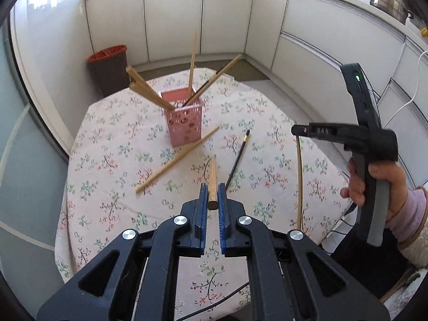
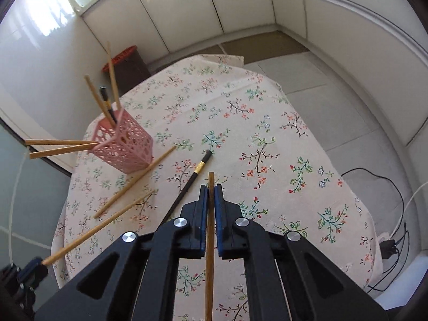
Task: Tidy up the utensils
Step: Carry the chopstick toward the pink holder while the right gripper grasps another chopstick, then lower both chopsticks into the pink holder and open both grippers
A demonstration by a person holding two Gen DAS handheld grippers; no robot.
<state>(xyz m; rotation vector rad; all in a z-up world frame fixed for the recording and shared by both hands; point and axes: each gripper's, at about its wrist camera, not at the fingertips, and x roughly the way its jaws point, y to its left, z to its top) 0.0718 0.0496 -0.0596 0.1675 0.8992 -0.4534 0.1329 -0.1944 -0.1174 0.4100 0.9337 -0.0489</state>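
I hold both hand-held grippers clamped: left hand-held gripper point(image 1: 212, 196) on bamboo chopstick point(image 1: 212, 179), right hand-held gripper point(image 2: 210, 195) on second chopstick point(image 2: 210, 240). Pink holder point(image 1: 183, 123) stands on desk point(image 1: 107, 160), ahead of left, ahead-left of right; left nearer, I judge. Sticks' long axes run forward.

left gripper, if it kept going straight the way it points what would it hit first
Probably the flowered tablecloth, short of the pink holder. The left gripper, shut on a wooden chopstick, points steeply down; depth is unclear.
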